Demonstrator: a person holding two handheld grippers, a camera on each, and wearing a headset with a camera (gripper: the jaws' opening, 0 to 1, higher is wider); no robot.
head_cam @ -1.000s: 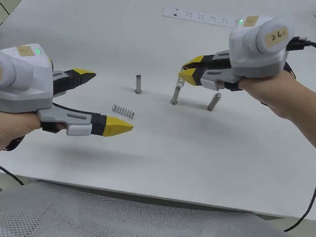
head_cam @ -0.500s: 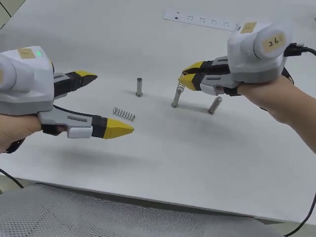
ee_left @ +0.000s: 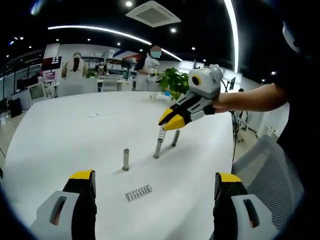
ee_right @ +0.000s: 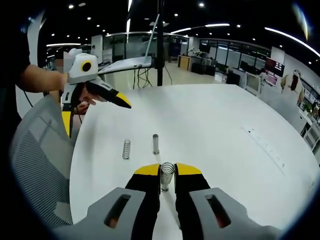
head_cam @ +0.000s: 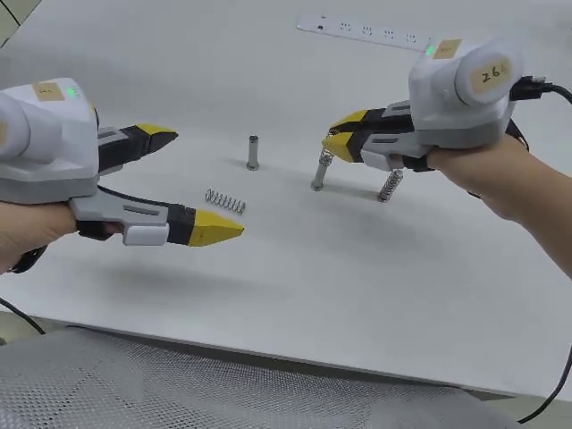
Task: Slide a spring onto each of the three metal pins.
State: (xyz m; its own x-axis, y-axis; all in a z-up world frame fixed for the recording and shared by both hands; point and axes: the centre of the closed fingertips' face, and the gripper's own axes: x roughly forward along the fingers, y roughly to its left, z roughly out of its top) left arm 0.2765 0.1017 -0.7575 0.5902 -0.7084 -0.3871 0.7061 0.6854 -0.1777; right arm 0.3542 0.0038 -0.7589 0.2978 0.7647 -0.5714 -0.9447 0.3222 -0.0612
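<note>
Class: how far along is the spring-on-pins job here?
Done: the right-hand pin looks fully sprung. In hand: the right gripper holds a spring on top of the middle pin. Left: the bare pin and the loose spring lying near the open left gripper.

Your left gripper is held at 9 o'clock above the white table, with its jaws wide apart. The loose spring lies flat, at 7 o'clock from the bare pin, which stands upright. Your right gripper is at 2 o'clock and points toward 9. Its jaws are pinched on the top spring, which sits on the upper end of the tilted middle pin. At 3 o'clock from that pin, the third spring leans, covering its pin. The power strip is at 12 o'clock on the far side. The mesh chair back is at 6 o'clock.
</note>
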